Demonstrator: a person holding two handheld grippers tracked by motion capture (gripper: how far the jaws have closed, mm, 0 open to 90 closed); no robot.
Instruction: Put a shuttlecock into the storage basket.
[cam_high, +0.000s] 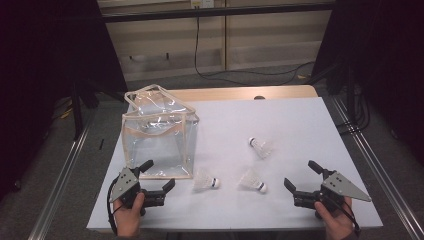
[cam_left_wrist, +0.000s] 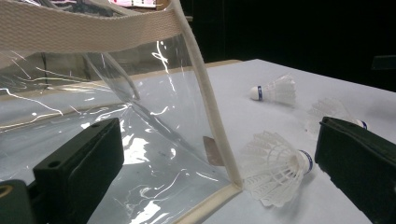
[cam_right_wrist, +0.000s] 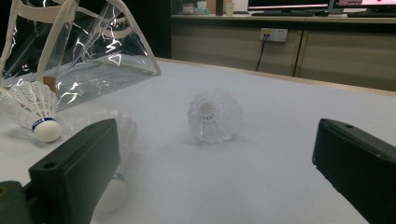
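Note:
A clear plastic bag (cam_high: 160, 135) with beige trim stands open-topped on the left of the white table (cam_high: 290, 115). Three white shuttlecocks lie to its right: one (cam_high: 206, 181) beside the bag's front corner, one (cam_high: 252, 180) in the middle, and one (cam_high: 261, 146) farther back. My left gripper (cam_high: 159, 174) is open at the bag's near corner. In the left gripper view the bag's corner seam (cam_left_wrist: 215, 130) and the nearest shuttlecock (cam_left_wrist: 275, 170) lie ahead between the jaws, untouched. My right gripper (cam_high: 301, 174) is open at the front right. It faces the far shuttlecock (cam_right_wrist: 215, 115).
Metal rails (cam_high: 65, 165) run along both sides of the table, whose wooden edge (cam_high: 240, 93) shows at the back. Cables (cam_high: 235, 75) lie on the floor beyond it. Dark curtains hang at the left and right. A wall socket (cam_right_wrist: 273, 34) is in the background.

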